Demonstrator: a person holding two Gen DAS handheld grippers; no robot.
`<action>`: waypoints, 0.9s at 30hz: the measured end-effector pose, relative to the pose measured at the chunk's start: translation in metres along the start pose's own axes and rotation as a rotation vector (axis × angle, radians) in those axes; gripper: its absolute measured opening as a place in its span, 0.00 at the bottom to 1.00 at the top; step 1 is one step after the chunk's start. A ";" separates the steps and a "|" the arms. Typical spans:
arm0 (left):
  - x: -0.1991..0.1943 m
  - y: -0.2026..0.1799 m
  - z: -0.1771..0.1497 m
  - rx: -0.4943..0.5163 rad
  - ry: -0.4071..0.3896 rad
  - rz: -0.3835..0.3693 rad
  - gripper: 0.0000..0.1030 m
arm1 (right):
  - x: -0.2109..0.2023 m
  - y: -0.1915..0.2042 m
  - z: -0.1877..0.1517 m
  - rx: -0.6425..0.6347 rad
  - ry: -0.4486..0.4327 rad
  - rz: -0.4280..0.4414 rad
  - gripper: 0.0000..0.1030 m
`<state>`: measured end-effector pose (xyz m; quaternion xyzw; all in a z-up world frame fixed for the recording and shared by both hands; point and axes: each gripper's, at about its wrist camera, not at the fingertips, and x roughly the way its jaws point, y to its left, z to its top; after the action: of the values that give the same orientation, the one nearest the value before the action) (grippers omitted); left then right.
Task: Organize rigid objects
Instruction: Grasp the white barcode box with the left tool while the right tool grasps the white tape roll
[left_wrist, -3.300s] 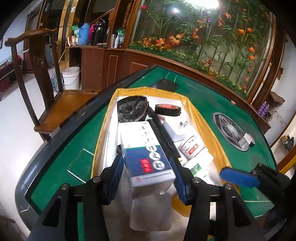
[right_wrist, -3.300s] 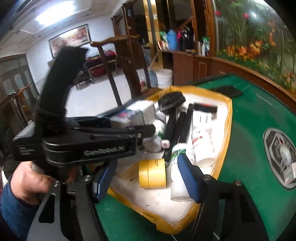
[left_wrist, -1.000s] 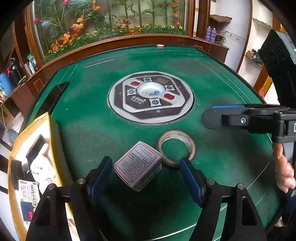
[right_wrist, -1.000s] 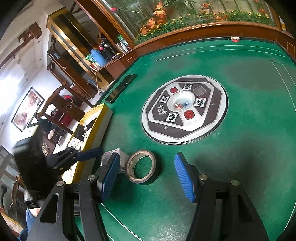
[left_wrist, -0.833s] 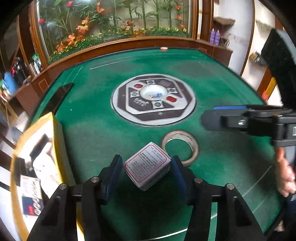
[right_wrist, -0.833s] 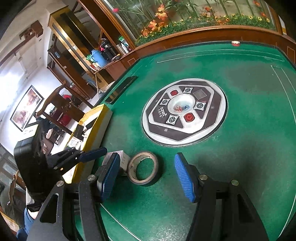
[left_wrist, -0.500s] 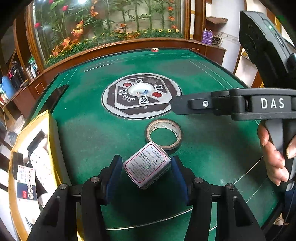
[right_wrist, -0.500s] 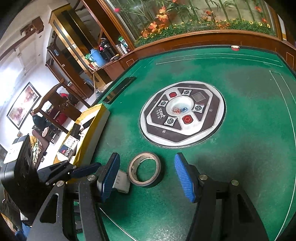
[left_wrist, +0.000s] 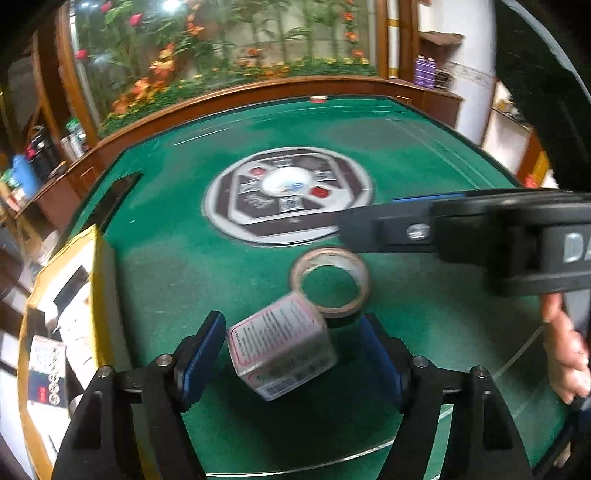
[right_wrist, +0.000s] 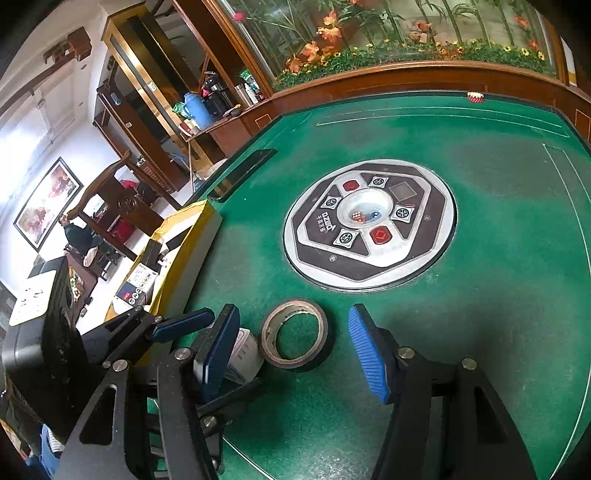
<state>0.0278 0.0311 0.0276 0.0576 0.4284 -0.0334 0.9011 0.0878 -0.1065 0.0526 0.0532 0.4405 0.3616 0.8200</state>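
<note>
On the green worktop (left_wrist: 184, 266), just in front of the round central console (right_wrist: 369, 225), a small white carton (left_wrist: 280, 350) is seen lying tilted on one edge, its far corner touching a roll of tape (left_wrist: 330, 282) that lies flat beside it. The left hand-held gripper (left_wrist: 291, 354) is held around the carton with its jaws having just been opening; a gap shows on both sides, so the carton is released, not gripped. The right hand-held gripper (right_wrist: 295, 347) is held spread wide around the roll of tape, its pads clear of it. The carton is judged light, stiff-walled and easily crushed or tipped, so it is best taken across two flat opposite faces with gentle pressure. The tape is judged rigid and low, with a smooth rim likely to slip; it is better pinched across the ring wall than spanned. A yellow-edged box (left_wrist: 99, 280) of other items is seen at the worktop's left edge.
</note>
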 end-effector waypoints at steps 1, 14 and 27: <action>-0.001 0.004 -0.001 -0.013 -0.006 0.017 0.62 | 0.000 -0.001 0.000 0.004 -0.002 0.000 0.59; -0.042 0.017 -0.019 -0.100 -0.073 -0.065 0.62 | 0.010 0.007 -0.004 -0.038 0.031 -0.013 0.62; -0.081 0.042 -0.032 -0.174 -0.161 -0.093 0.62 | 0.045 0.037 -0.024 -0.261 0.067 -0.188 0.68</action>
<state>-0.0431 0.0774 0.0738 -0.0434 0.3579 -0.0425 0.9318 0.0652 -0.0561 0.0218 -0.1073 0.4199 0.3391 0.8350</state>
